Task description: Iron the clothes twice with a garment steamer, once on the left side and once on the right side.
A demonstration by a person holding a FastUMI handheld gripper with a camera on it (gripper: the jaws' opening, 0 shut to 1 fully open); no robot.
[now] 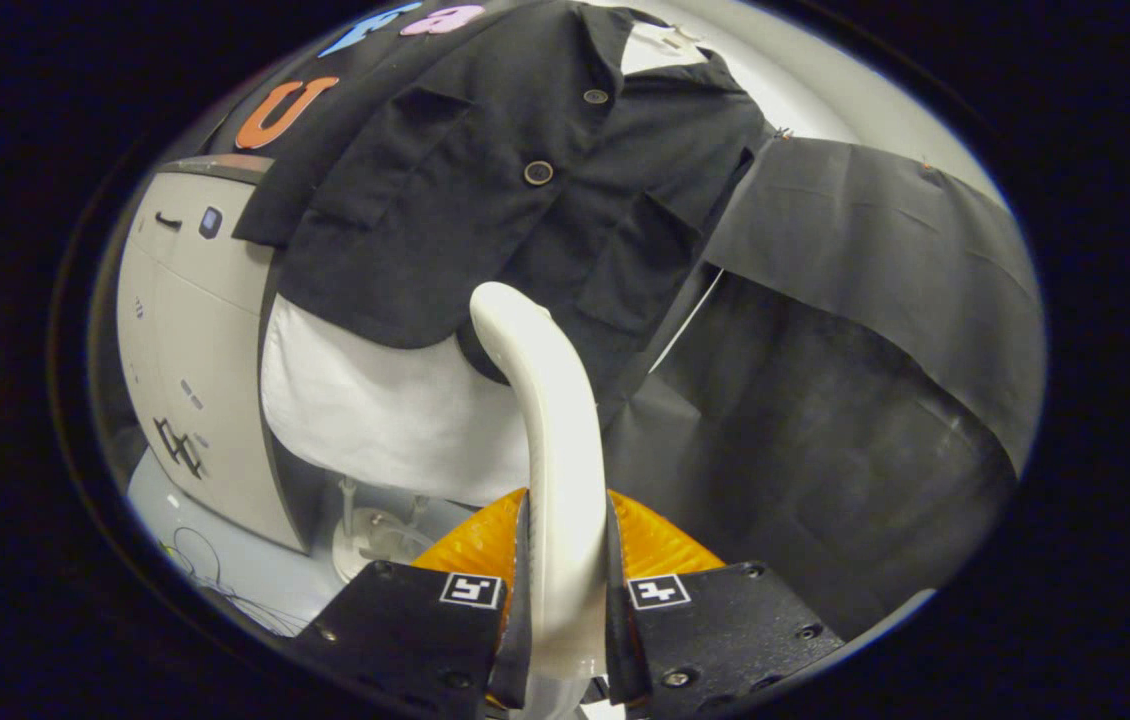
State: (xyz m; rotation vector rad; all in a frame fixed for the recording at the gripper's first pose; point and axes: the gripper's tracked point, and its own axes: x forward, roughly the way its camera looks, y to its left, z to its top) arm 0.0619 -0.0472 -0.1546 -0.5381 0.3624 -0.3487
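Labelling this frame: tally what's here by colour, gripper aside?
Black: 1, shirt on the dummy
White: 2, steamer clamped between the fingers of the gripper, dummy torso beyond them
Beige: 1, machine beside the dummy
Total: 4

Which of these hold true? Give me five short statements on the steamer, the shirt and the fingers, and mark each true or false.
1. The gripper has both fingers pressed on the white steamer. True.
2. The steamer's tip is at the black shirt. True.
3. The shirt lies flat on a table. False: it is worn by a white mannequin.
4. The shirt has no buttons. False: two buttons show down its front.
5. A grey cabinet stands beside the mannequin. True.
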